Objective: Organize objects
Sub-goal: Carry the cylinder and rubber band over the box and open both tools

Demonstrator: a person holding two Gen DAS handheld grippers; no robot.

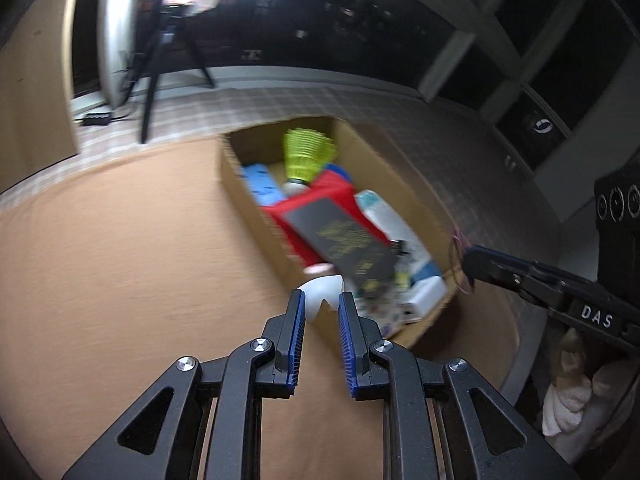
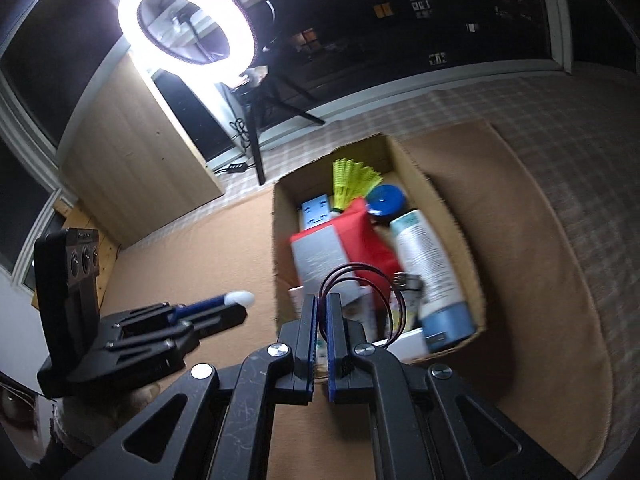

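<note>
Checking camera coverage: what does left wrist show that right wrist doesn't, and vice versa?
Left wrist only: the left gripper head-on, pinching a white piece, and a dark booklet on top of the red box.
Right wrist only: the ring light whole, the right gripper clamping a thin wire loop, and a blue lid.
Both: the cardboard box, the yellow shuttlecock and the white bottle.

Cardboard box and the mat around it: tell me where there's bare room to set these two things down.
The cardboard box is crowded: the red carton, white bottle, shuttlecock and blue lid fill it. The tan mat is bare left of the box, up to the wooden cabinet, and also right of the box toward the checkered cloth.
</note>
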